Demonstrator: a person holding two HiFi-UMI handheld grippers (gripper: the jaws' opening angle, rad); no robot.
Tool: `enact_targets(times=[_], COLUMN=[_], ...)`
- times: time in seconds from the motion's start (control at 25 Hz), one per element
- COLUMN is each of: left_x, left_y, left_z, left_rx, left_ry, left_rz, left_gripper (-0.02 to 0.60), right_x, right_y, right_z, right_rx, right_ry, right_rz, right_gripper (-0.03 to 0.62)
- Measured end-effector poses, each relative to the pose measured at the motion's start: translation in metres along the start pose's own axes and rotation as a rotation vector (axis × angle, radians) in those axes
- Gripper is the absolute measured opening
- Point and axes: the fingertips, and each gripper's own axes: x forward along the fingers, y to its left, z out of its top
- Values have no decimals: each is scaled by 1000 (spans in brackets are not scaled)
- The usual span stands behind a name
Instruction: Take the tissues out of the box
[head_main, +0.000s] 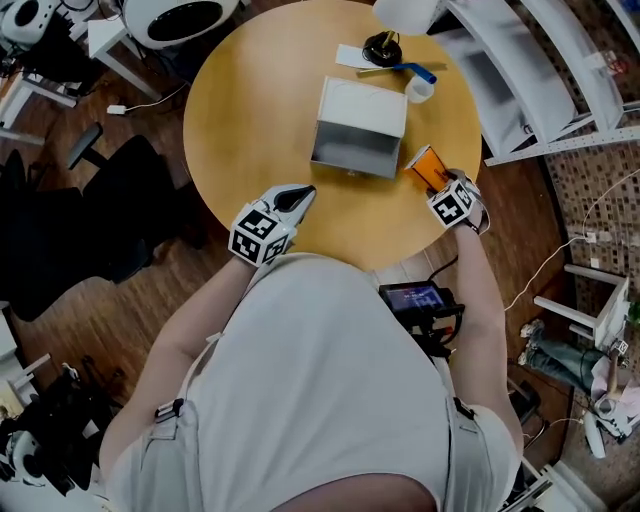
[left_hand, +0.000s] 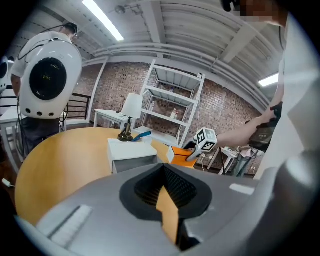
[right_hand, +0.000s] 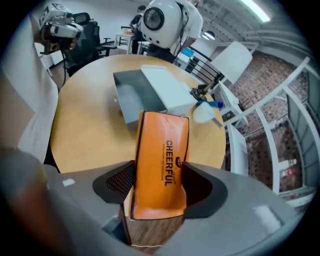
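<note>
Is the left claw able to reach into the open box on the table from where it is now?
Probably yes: the left claw is empty, and only bare table lies between it and the open side of the box.

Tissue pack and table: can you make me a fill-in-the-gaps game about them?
The right gripper holds a tissue pack coloured ___. The word printed on the pack is ___. The white box lies on a table whose top is ___ in shape.
Missing words: orange, CHEERFUL, round.
</note>
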Motion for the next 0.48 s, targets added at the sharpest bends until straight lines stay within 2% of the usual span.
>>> enact_targets(times=[0.16, 0.48], left_x=[-2, -9], left_y=[1, 6], left_z=[-3, -7], left_rx=[-1, -14], left_ry=[7, 15], left_rz=[11, 42], left_gripper=[0, 0], right_x=[20, 43], right_y=[16, 42], right_z=[-25, -22], right_rx=[39, -6], right_ry=[46, 59], right_rz=[26, 86], right_gripper=[290, 296])
